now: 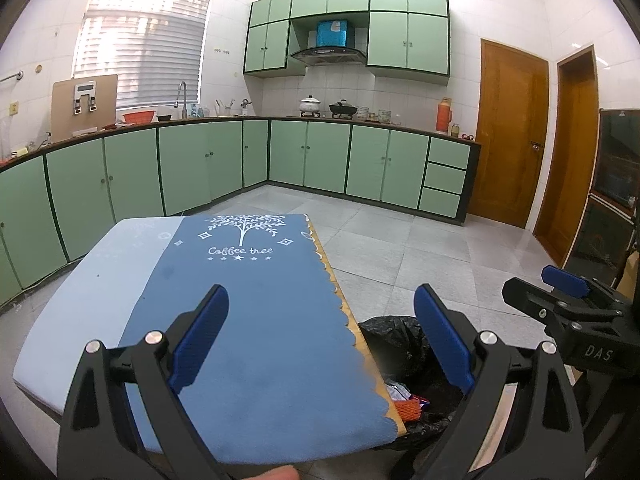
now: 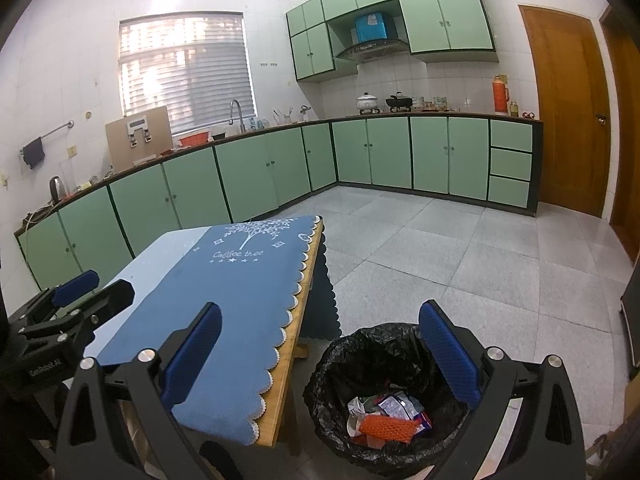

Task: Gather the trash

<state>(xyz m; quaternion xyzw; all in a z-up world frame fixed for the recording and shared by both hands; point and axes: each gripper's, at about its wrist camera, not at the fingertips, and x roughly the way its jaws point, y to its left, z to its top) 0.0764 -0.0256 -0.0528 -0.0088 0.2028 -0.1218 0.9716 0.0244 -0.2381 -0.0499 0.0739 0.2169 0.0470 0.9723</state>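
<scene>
A bin lined with a black bag (image 2: 360,344) stands on the floor beside the table's right edge. It holds several wrappers and an orange mesh piece (image 2: 384,426). The bin also shows in the left wrist view (image 1: 396,344). My left gripper (image 1: 320,332) is open and empty above the blue tablecloth (image 1: 260,320). My right gripper (image 2: 320,344) is open and empty, held above the table edge and the bin. I see no trash on the cloth. Each gripper shows at the side of the other's view: the right gripper (image 1: 568,292) and the left gripper (image 2: 72,288).
The wooden table (image 2: 288,364) carries a blue cloth printed "Coffee tree" (image 2: 240,254). Green cabinets (image 1: 180,168) and a countertop run along the far walls. Wooden doors (image 1: 508,132) stand at the right. Grey floor tiles (image 2: 480,272) lie beyond the bin.
</scene>
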